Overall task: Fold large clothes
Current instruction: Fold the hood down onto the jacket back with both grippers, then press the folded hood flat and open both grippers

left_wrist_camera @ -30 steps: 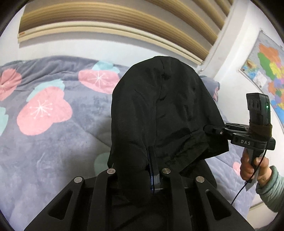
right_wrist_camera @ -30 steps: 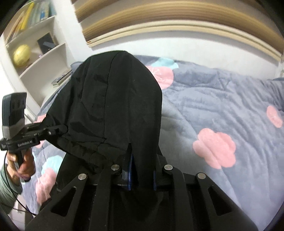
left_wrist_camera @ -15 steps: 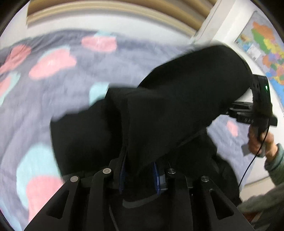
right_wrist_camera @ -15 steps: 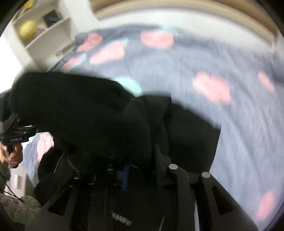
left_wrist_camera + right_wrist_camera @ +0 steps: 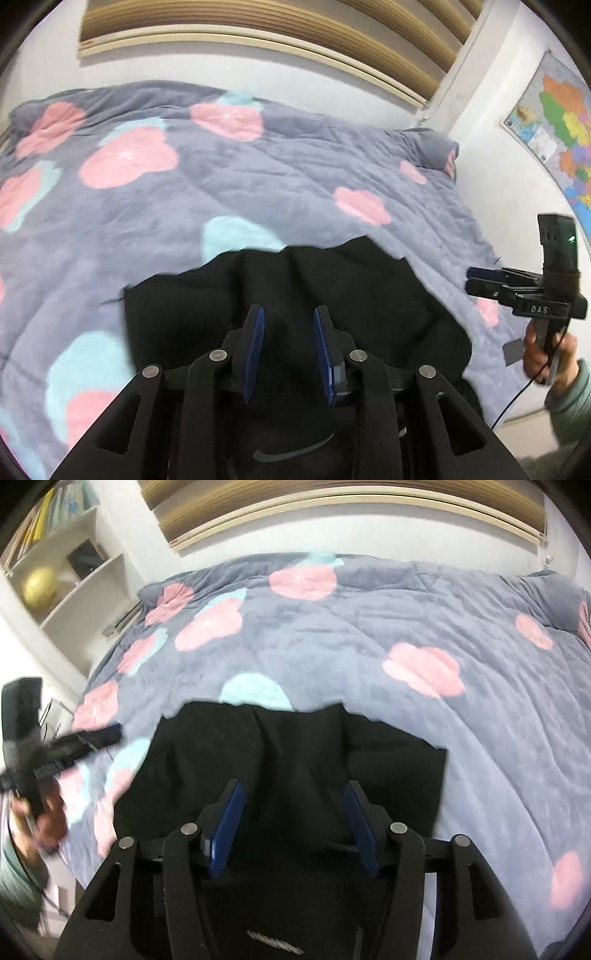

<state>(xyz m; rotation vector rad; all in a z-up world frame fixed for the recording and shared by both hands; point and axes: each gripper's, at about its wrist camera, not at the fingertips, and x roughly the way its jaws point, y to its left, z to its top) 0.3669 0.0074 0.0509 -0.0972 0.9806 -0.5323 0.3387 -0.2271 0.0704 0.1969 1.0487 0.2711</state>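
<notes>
Left wrist view first: the left gripper [image 5: 288, 317] points down over a black garment [image 5: 369, 288] spread on the bed's grey quilt [image 5: 258, 170], which is patterned with pink and pale blue blossoms. Its blue-padded fingers [image 5: 255, 347] stand a narrow way apart with only loose cloth lying below them, pressing on nothing. Off to the right, a hand [image 5: 546, 354] in a grey-green sleeve holds the right gripper [image 5: 476, 280] above the quilt's edge, beside a wall with a coloured map [image 5: 557, 140].

From the right wrist view, the right gripper [image 5: 293, 794] has just been opening; its fingers [image 5: 362, 823] are wide apart, nothing between them, the garment lying flat beneath, its far edge reaching a pale blue blossom. At the left, blurred, the other hand [image 5: 37, 812] holds the left gripper [image 5: 110, 734] beside the garment's left edge. White shelves [image 5: 74, 583] with a yellow ball [image 5: 38, 587] stand behind.
</notes>
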